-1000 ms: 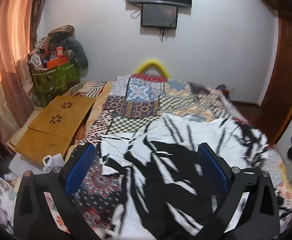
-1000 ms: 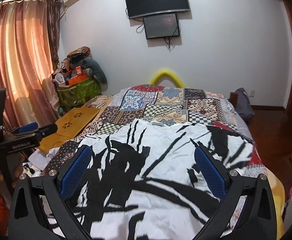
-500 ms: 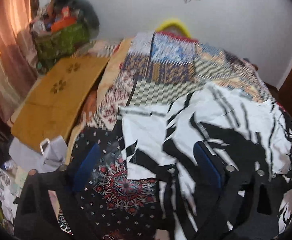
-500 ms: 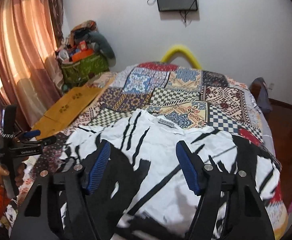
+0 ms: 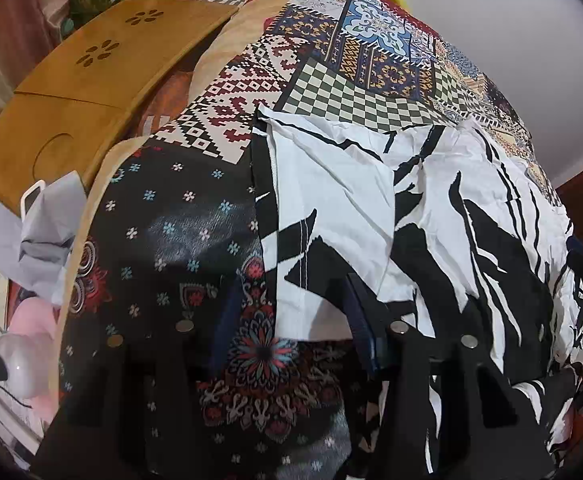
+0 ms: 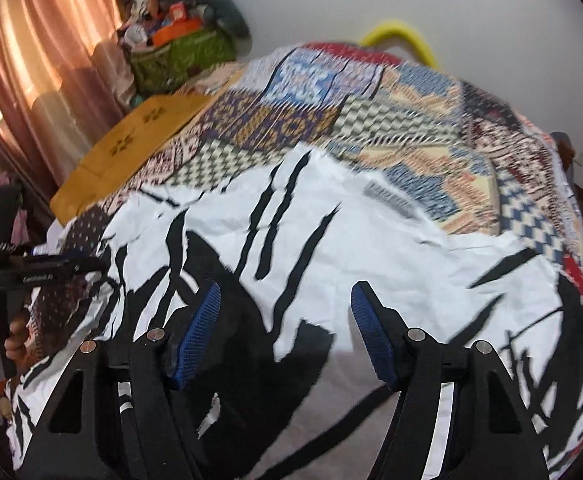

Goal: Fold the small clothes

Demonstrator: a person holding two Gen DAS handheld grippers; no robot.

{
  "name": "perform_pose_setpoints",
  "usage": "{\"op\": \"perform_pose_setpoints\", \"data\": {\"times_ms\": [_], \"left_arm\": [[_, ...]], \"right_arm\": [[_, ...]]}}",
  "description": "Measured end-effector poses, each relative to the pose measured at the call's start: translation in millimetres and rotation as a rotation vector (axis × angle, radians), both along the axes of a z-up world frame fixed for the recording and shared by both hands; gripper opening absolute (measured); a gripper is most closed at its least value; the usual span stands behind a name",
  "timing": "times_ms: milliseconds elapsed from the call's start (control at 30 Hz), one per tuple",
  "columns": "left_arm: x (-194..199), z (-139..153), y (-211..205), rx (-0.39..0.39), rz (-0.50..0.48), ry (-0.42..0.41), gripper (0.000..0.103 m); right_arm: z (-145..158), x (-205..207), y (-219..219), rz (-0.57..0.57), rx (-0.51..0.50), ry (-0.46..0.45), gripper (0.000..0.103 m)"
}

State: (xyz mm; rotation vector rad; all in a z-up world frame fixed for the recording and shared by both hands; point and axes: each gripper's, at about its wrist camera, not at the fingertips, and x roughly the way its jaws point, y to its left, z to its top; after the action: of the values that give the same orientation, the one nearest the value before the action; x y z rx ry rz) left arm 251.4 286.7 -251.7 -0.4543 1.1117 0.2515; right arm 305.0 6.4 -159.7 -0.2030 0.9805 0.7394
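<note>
Black-and-white shirt (image 5: 431,216) lies spread flat on the patchwork bedspread (image 5: 347,64), collar end toward the far side of the bed, w/ its left edge ending over the dark floral patch nearest the left gripper (image 5: 291,320). Left fingers are open, straddling the shirt's near-left hem corner; fabric sits between them but isn't pinched. Right gripper (image 6: 285,330) is also open, low over the shirt's middle-near part, nothing held. Risks, as I judge them: 1) left fingers close too deep and catch the bedspread along w/ the hem, so the bed cover lifts w/ the fold; 2) they close too shallow and take only one layer, so front and back separate and the fold goes crooked; 3) right side has no clear edge between its fingers, so a pinch there would likely bunch mid-panel cloth, not a corner; 4) thin, wrinkled fabric may slip from the pads if pulled fast. Right view is motion-blurred, so exact contact w/ the cloth is unclear. Wooden lap tray (image 5: 103,68) beside the bed is well apart, no issue.
</note>
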Motion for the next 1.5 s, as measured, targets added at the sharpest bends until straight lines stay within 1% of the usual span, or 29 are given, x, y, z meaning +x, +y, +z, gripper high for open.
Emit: {"op": "perform_pose_setpoints", "data": {"times_ms": [33,67,100,167,200,233,267,400,467,533,600,667,733,800,900,967,1000,1067,1133,1200,1300,1333,1400,1467,1500], "left_arm": [[1.6,-0.7,-2.2,0.012,-0.008,-0.006,0.045],[3.2,-1.2,-3.7,0.027,-0.014,-0.005,0.037],[6.5,-2.8,-6.2,0.051,-0.023,0.003,0.032],[11.5,-5.2,-7.1,0.077,-0.025,0.020,0.017],[14.0,-5.6,-7.3,0.086,-0.029,0.024,0.013],[18.7,-5.8,-7.4,0.104,-0.033,0.032,0.004],[19.8,-4.8,-6.9,0.118,-0.033,0.036,0.001],[25.5,13.4,-10.0,0.162,-0.040,0.002,0.000],[27.8,34.3,-19.4,0.191,-0.063,-0.047,0.000],[29.6,55.5,-32.0,0.199,-0.093,-0.102,0.000],[32.6,77.3,-51.8,0.174,-0.145,-0.170,0.000],[36.5,88.3,-72.8,0.141,-0.197,-0.203,0.000],[42.3,91.7,-97.1,0.114,-0.248,-0.203,0.000],[44.0,90.3,-109.3,0.122,-0.250,-0.193,0.000],[41.6,83.4,-103.5,0.153,-0.196,-0.152,0.003],[35.5,74.9,-91.9,0.137,-0.153,-0.112,0.016],[29.6,71.1,-80.4,0.111,-0.126,-0.091,0.020],[16.8,61.9,-62.0,0.077,-0.077,-0.056,0.043],[3.2,51.5,-45.5,0.041,-0.025,-0.028,0.052],[-10.2,41.8,-33.8,-0.005,0.013,0.000,0.052],[-23.4,25.9,-21.2,-0.120,0.052,0.024,0.052],[-26.2,19.1,-18.9,-0.173,0.055,0.030,0.052],[-25.7,9.1,-19.0,-0.258,0.045,0.030,0.052],[-21.2,2.9,-21.6,-0.311,0.038,0.028,0.052],[-18.0,-0.3,-22.4,-0.326,0.036,0.027,0.052]], "right_arm": [[-3.1,-0.8,2.7,0.010,-0.011,0.005,0.065],[-5.6,-1.3,4.8,0.016,-0.020,0.006,0.065],[-8.3,-2.5,5.9,0.024,-0.030,0.012,0.065],[-12.8,-2.9,7.3,0.032,-0.039,0.025,0.065],[-15.7,-3.3,7.6,0.034,-0.046,0.034,0.065],[-17.4,-4.1,7.4,0.037,-0.050,0.038,0.065],[-18.4,-5.4,7.2,0.039,-0.054,0.041,0.065],[-14.6,-6.9,2.6,0.037,-0.042,0.034,0.065],[-8.7,-8.7,-1.1,0.032,-0.037,0.016,0.065],[-1.9,-10.6,-5.8,0.028,-0.031,-0.007,0.065],[5.5,-12.1,-11.2,0.021,-0.022,-0.023,0.065],[12.8,-13.9,-16.6,0.016,-0.010,-0.036,0.065],[18.9,-15.8,-21.6,0.011,-0.001,-0.046,0.065],[24.5,-20.3,-26.2,0.009,0.003,-0.054,0.065],[32.4,-28.3,-35.5,0.013,-0.002,-0.081,0.065],[36.4,-33.4,-40.2,0.017,-0.007,-0.100,0.065],[38.1,-35.5,-42.9,0.019,-0.009,-0.107,0.065],[38.5,-37.6,-46.4,0.015,-0.010,-0.113,0.066],[35.0,-39.0,-48.2,0.014,-0.011,-0.109,0.066],[28.4,-40.5,-48.2,0.010,-0.022,-0.099,0.067],[15.8,-40.9,-45.2,0.015,-0.039,-0.067,0.067],[11.9,-40.8,-44.1,0.018,-0.045,-0.058,0.067],[3.7,-42.0,-40.2,0.023,-0.060,-0.042,0.067],[-1.9,-42.9,-38.3,0.029,-0.069,-0.028,0.067],[-4.8,-43.6,-37.1,0.032,-0.074,-0.022,0.067]]}}
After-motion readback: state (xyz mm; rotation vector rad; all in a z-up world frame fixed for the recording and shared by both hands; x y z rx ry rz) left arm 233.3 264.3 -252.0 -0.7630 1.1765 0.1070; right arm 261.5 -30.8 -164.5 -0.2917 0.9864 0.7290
